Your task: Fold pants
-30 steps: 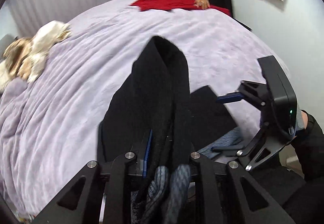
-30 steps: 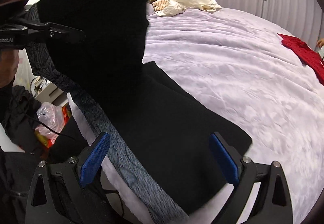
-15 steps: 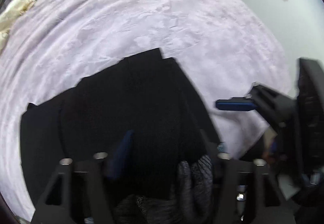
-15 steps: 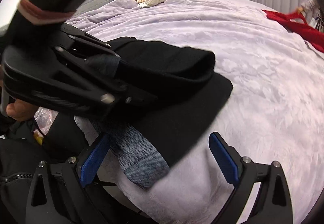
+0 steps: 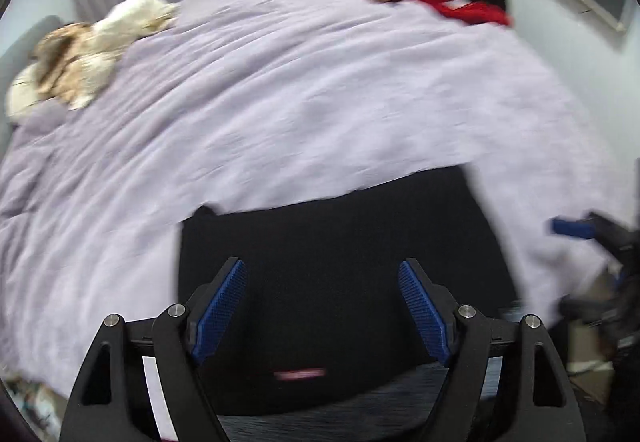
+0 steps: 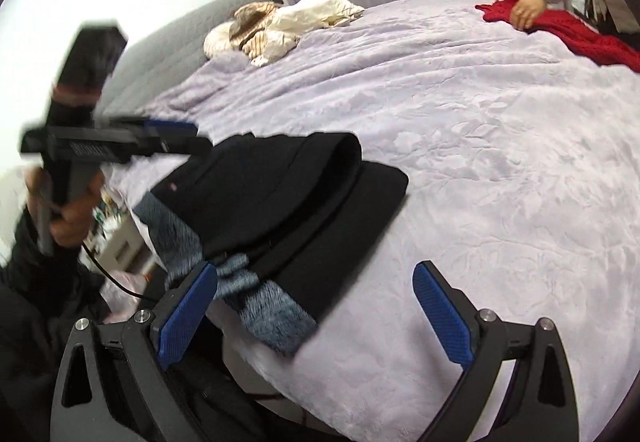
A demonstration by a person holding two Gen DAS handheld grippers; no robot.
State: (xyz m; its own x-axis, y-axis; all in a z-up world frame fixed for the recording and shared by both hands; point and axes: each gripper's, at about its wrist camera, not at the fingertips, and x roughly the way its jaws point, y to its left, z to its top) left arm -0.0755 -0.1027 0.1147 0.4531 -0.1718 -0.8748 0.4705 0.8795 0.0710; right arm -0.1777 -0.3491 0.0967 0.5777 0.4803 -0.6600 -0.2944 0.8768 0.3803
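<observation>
We see the black pants (image 6: 304, 202) lying folded near the edge of the purple bed (image 6: 500, 162). Our left gripper (image 5: 320, 306) and right gripper (image 6: 316, 306) both stand wide apart, holding nothing. The left view is a bit blurry.

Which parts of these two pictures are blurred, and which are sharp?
Left wrist view: the purple bedspread and black pants smear with motion; the left gripper stays sharp. Right wrist view: bedspread sharp, but the left gripper is blurred.
</observation>
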